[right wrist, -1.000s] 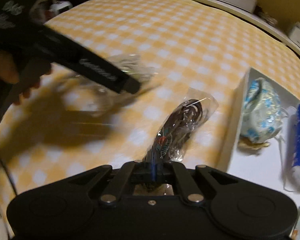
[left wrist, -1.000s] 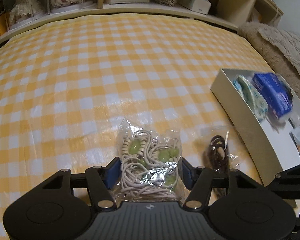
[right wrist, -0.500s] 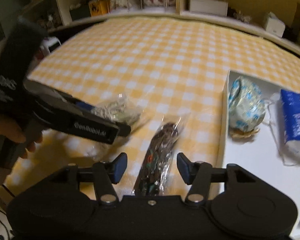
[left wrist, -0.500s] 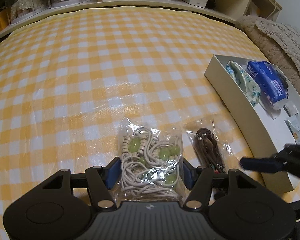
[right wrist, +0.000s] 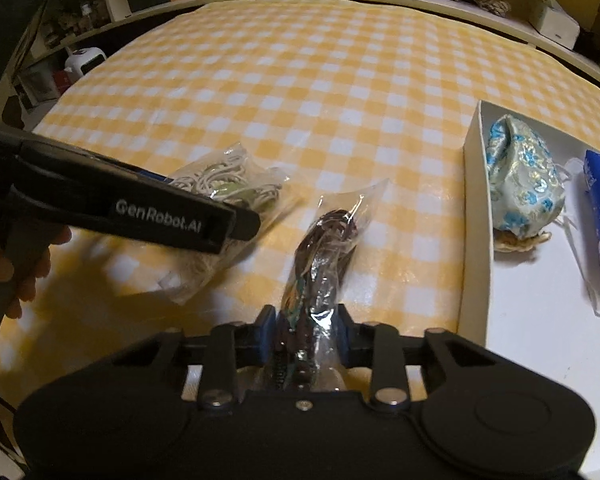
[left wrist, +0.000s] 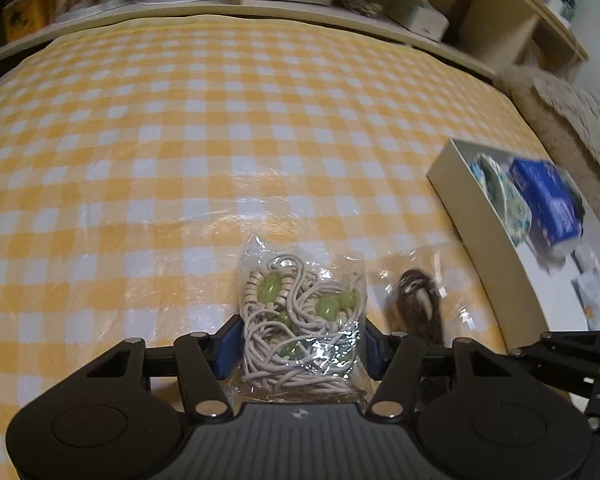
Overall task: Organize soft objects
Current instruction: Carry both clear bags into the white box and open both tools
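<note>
A counter [left wrist: 204, 128] covered in a yellow-and-white checked cloth under a glossy clear film carries everything. Near its front edge lies a clear bag of pale cord and green beads [left wrist: 302, 320], and just beside it, to the right, a second clear bag of dark brown cord [right wrist: 326, 248]; the two bags sit apart. Further right, at the counter's right side, stands a shallow white box [right wrist: 474, 216], its long wall running beside the dark bag. Behind the counter runs a pale shelf [left wrist: 340, 12] bearing small boxes and containers, too blurred to name.
</note>
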`<state>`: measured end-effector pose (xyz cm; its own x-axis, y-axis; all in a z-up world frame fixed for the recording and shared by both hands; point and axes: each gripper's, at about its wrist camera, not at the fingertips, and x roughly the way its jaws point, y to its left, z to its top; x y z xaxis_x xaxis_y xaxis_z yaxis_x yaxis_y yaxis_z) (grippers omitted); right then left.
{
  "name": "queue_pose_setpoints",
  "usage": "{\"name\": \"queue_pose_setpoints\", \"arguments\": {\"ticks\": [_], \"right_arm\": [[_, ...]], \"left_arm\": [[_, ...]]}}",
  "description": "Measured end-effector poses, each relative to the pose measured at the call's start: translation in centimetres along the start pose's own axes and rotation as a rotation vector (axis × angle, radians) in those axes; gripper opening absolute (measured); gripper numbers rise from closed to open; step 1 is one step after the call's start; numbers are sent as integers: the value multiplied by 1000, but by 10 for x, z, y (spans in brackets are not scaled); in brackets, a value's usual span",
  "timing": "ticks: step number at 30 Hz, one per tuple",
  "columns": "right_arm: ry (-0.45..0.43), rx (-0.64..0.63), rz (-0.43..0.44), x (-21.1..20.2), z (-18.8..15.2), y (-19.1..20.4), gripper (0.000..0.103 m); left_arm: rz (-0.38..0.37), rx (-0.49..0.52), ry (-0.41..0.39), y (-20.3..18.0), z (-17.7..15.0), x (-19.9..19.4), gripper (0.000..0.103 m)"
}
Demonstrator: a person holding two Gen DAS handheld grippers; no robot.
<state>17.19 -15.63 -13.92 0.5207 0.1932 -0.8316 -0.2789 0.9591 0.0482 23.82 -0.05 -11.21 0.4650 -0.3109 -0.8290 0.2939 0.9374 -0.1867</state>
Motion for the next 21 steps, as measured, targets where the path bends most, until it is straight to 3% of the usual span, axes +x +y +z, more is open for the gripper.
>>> {"name": "queue_pose_setpoints", "arguments": {"ticks": [7,21], "right_arm": [[-146,22,10,-32,14,-11,27],[-335,76,14,-86,29,-50,27]], "left_arm": [[-1,-99,-59,12,4,-20,58],[-42,-108,-239,-11,20,-70,58]]}}
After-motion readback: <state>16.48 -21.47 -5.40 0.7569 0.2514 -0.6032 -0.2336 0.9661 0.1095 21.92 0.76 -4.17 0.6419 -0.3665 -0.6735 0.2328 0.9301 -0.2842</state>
